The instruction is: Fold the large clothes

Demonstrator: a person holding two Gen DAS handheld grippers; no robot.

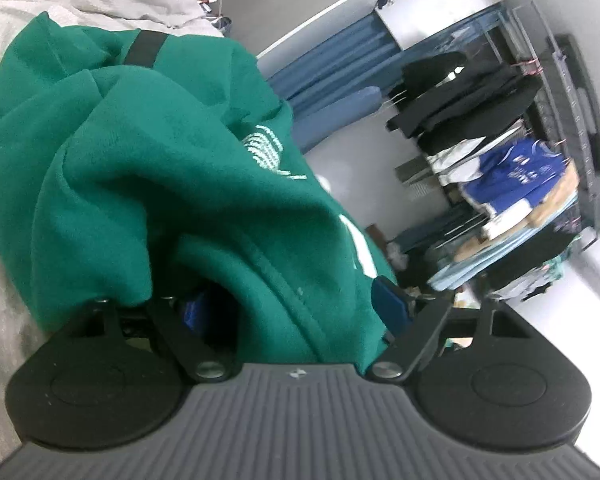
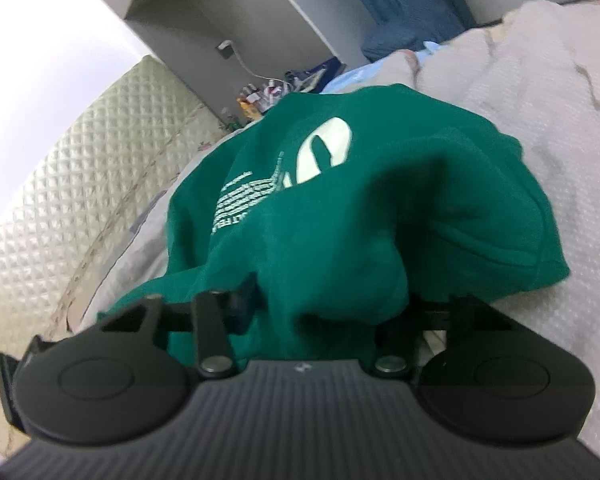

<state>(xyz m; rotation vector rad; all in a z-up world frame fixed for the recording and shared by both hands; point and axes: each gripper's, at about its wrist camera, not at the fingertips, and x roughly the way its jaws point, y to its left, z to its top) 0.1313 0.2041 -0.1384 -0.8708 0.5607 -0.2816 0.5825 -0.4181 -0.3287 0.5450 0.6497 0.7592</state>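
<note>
1. Left of the left gripper [image 1: 290, 300], the white bedcover [image 1: 4, 240] lies bare beside a heaped green sweatshirt [image 1: 160, 152]; the heap starts right at the tool and runs ahead of it.
2. Between that gripper's fingers, green cloth fills the gap; the jaws stand wide with a thick fold bunched inside; whether the blue pads [image 1: 388, 300] press the fold or merely flank it cannot be told, since the left finger is buried under fabric.
3. Right of the left gripper, well beyond the bed, a clothes rack [image 1: 500, 168] hangs with dark and blue garments; it plays no part here.
4. In the right wrist view, a quilted headboard [image 2: 60, 208] stands left of the right gripper [image 2: 324, 312]; the sweatshirt's white print [image 2: 324, 152] faces up ahead of the tool.
5. The right gripper's jaws sit partly closed around a wad of green cloth that spills over both fingers; the contact itself is hidden, so a firm pinch cannot be confirmed.
6. Judged risk: each tool appears to have several layers rather than one edge; lifting from here could drag the whole heap, twist it, or let a thick, loosely caught fold slide out, leaving the sweatshirt crumpled instead of spread for folding.
</note>
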